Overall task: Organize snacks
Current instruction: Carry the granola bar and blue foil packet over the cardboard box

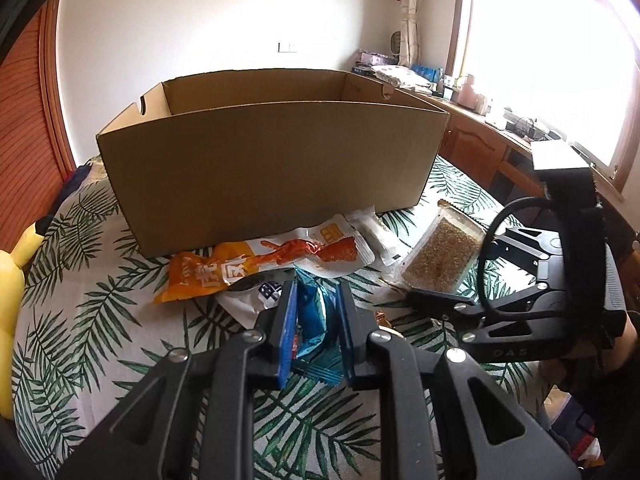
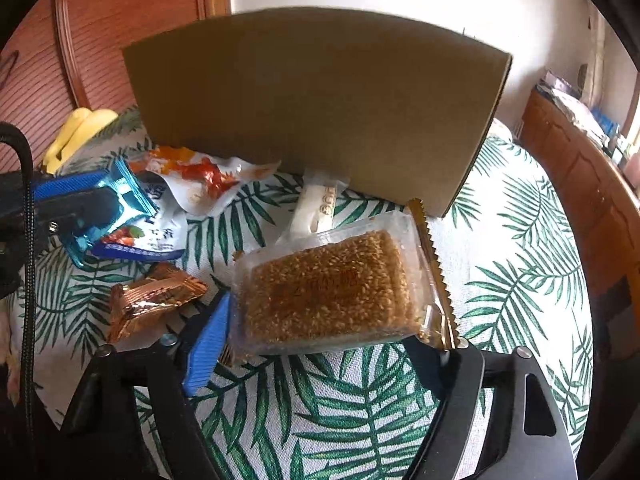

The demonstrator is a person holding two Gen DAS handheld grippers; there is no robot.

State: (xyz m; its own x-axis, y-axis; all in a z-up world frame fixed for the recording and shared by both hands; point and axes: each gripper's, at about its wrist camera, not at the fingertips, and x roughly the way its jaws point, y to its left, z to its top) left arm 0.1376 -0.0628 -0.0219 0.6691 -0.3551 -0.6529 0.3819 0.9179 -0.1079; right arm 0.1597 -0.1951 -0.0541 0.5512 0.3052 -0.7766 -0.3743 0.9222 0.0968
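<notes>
Between the blue pads of my left hand-held gripper [image 1: 316, 320] sits a blue foil snack packet [image 1: 314, 322], and the pads are clamped on it. It hangs a little above the leaf-print cloth [image 1: 100, 312] that covers the surface.

My right hand-held gripper [image 2: 332, 344] has its fingers apart, one on each side of a clear packet of sesame bar [image 2: 328, 292]. The left blue pad [image 2: 206, 350] is just beside the packet's edge. The other finger is mostly hidden behind the gold serrated seal, so I cannot tell if it touches. The packet looks to lie on the cloth.

Beyond both grippers stands an open cardboard box [image 1: 272, 168], well upright. What is inside it I cannot see. Against the foot of its near wall lie an orange and white snack bag [image 1: 264, 266] and a small white wrapped bar [image 2: 316, 208]. A copper foil candy packet [image 2: 154, 294] lies left of the sesame bar, near but apart. A white and blue pouch [image 2: 160, 232] lies partly under the blue foil packet. At the far left edge of the cloth there is something yellow [image 2: 78, 132].
</notes>
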